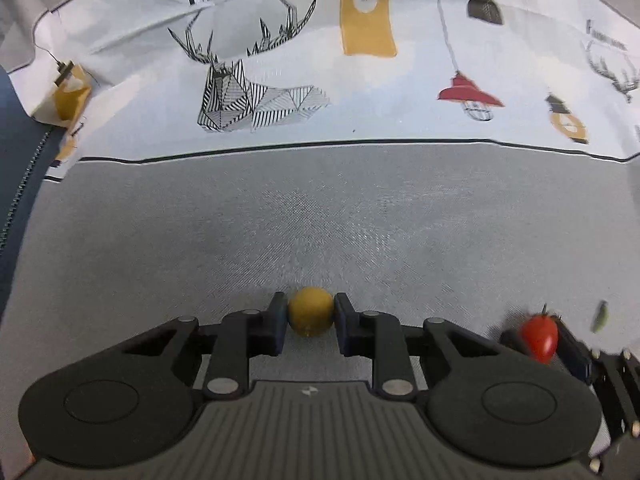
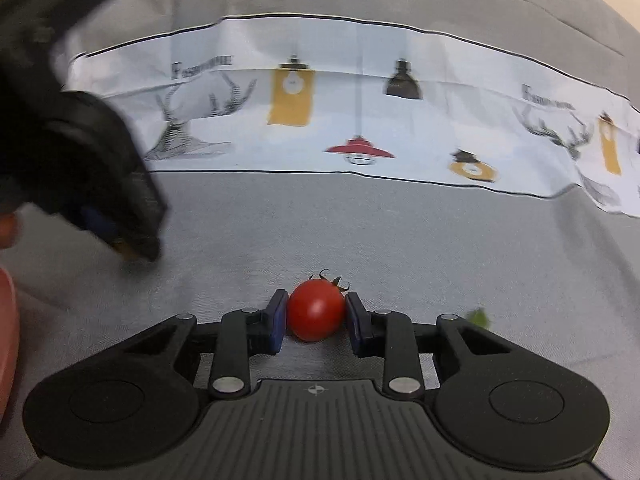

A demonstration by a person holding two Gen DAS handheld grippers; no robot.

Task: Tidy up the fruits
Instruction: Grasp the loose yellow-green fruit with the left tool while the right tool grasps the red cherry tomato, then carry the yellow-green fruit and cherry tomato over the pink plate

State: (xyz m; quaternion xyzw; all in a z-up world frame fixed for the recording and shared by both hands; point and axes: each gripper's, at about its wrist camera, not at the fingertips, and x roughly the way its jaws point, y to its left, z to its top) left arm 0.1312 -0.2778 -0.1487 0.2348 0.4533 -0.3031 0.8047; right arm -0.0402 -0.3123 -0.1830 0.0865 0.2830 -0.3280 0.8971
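Observation:
My left gripper (image 1: 311, 318) is shut on a small round yellow fruit (image 1: 311, 311) and holds it over the grey cloth. My right gripper (image 2: 316, 314) is shut on a red cherry tomato (image 2: 316, 309) with a dark green stem. The right gripper and its tomato (image 1: 540, 334) also show at the lower right of the left wrist view. The left gripper shows blurred at the left of the right wrist view (image 2: 120, 216), with the yellow fruit hidden there.
A grey tablecloth (image 1: 320, 220) covers the surface, with a white printed band of deer and lamps (image 1: 280, 72) beyond it. A small green leaf (image 2: 479, 317) lies to the right of the tomato. A pink-red rim (image 2: 8, 328) shows at the far left edge.

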